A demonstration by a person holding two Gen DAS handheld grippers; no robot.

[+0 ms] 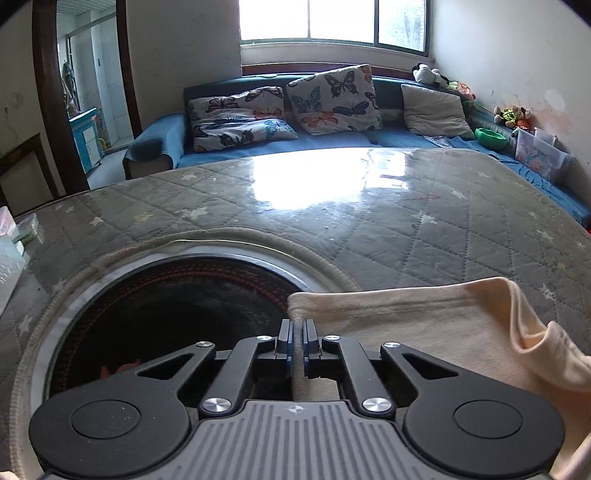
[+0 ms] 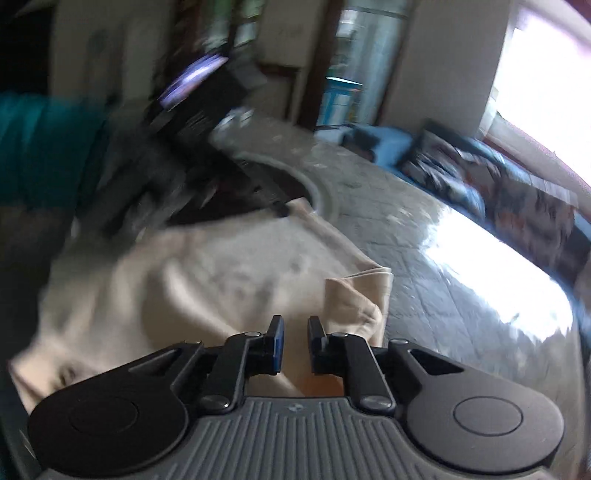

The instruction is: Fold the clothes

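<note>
I am pinching the edge of the cream garment (image 1: 424,325) in my left gripper (image 1: 297,328); its jaws are clenched on a thin fold of the cloth, which is running back between the fingers toward the camera. The garment is lying on the desk (image 1: 258,206), spreading to the right of that gripper, with one corner turned up and folded over on itself. Just left of the cloth, a dark round hotplate (image 1: 166,314) is sitting sunk into the desk, and the garment's edge is lying over its rim. My right gripper (image 2: 295,332) is hovering above the same garment (image 2: 221,266), its jaws standing slightly apart with nothing pressed between the pads; the cloth is showing below through the gap. That view is blurred, so fine detail is hard to read. In it a folded corner is sticking up just right of the fingers. A blue sofa (image 1: 332,140) with butterfly cushions (image 1: 332,99) is standing beyond the desk, under a bright window (image 1: 332,18).
</note>
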